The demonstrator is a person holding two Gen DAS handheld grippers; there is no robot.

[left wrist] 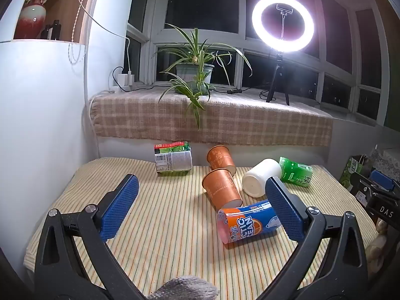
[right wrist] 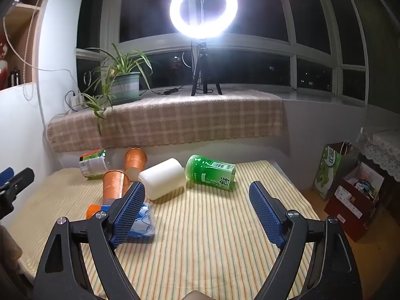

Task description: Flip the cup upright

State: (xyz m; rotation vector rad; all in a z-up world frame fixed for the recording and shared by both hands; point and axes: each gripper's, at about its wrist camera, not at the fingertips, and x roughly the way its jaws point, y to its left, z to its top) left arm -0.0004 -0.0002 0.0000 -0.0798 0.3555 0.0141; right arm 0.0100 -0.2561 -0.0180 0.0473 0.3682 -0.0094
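Several cups lie on their sides on the striped cloth: a white cup, a green cup, two orange cups, an orange-and-blue "Arctic Ocean" cup, and a green-and-white cup. My left gripper is open and empty, above the cloth short of the cups; its right finger overlaps the Arctic Ocean cup. My right gripper is open and empty, short of the white and green cups. Its left finger hides part of the Arctic Ocean cup.
A checked blanket covers the window ledge behind, with a potted plant and a ring light on a tripod. A white wall stands left. Bags and boxes stand right of the table.
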